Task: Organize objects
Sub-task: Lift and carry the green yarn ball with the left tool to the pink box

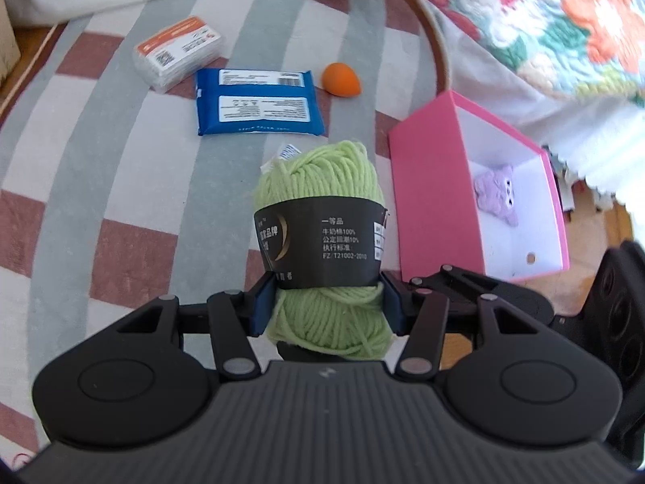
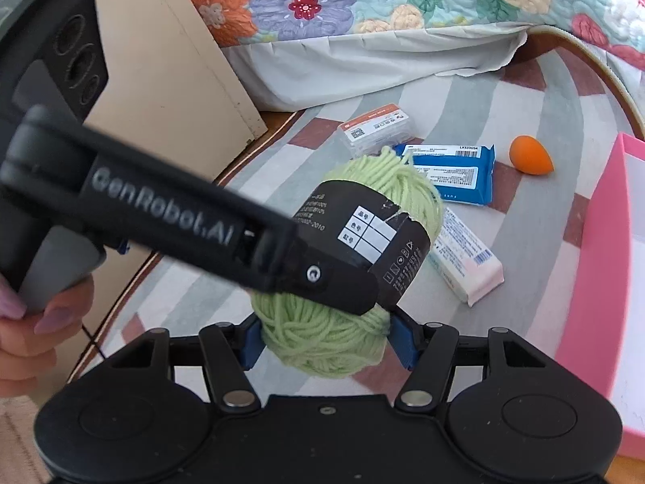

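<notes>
a pale green yarn ball (image 1: 322,242) with a black paper band around its middle is held off the striped rug, gripped from both sides. just to its right stands an open pink box (image 1: 435,185) with a white inside, a small lilac plush toy (image 1: 496,191) lying in it.

Bright, soft daylight, faint shadows, heavy fisheye bending at the edges, floral quilt (image 1: 564,28) blurred at the corner — near gripper arm (image 2: 161,209) slightly soft, colours mildly washed out
</notes>
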Demonstrator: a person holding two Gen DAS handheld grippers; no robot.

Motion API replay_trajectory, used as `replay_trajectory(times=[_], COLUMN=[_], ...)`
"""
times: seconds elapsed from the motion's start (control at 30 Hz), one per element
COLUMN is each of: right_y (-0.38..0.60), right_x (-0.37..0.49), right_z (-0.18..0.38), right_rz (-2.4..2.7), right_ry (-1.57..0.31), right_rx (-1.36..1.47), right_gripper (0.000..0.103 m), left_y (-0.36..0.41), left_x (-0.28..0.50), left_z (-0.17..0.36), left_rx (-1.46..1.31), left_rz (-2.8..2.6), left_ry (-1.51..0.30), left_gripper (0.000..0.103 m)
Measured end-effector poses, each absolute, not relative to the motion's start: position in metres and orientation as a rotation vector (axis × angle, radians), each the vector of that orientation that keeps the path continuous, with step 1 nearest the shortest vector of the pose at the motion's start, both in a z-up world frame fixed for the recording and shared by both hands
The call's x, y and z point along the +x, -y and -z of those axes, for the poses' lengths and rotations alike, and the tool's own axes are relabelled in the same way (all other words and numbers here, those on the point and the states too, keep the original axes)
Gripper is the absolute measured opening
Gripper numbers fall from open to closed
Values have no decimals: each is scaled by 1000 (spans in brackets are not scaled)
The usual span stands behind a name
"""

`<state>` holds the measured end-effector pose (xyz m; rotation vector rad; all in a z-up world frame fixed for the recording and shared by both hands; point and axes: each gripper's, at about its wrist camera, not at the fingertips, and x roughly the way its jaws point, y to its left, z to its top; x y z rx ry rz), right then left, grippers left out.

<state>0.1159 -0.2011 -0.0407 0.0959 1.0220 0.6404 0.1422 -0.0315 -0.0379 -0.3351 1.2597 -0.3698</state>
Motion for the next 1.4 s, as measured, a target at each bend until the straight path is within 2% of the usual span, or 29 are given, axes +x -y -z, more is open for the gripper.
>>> replay_trajectory(times=[1.03,1.4], right_y=[219,238], right_x=[27,12], right_z=[-57,-76], right_rz=[-621,-583], right_ry=[-1095,-1092], right_rx=[5,-13], right_gripper=[67,67], left_y=[49,77], left_x=[62,48], left_z=[-46,-69], left_rx=[-399,-328], left_rz=[522,601], left_ry=[-1312,-1273], left_gripper=[52,52])
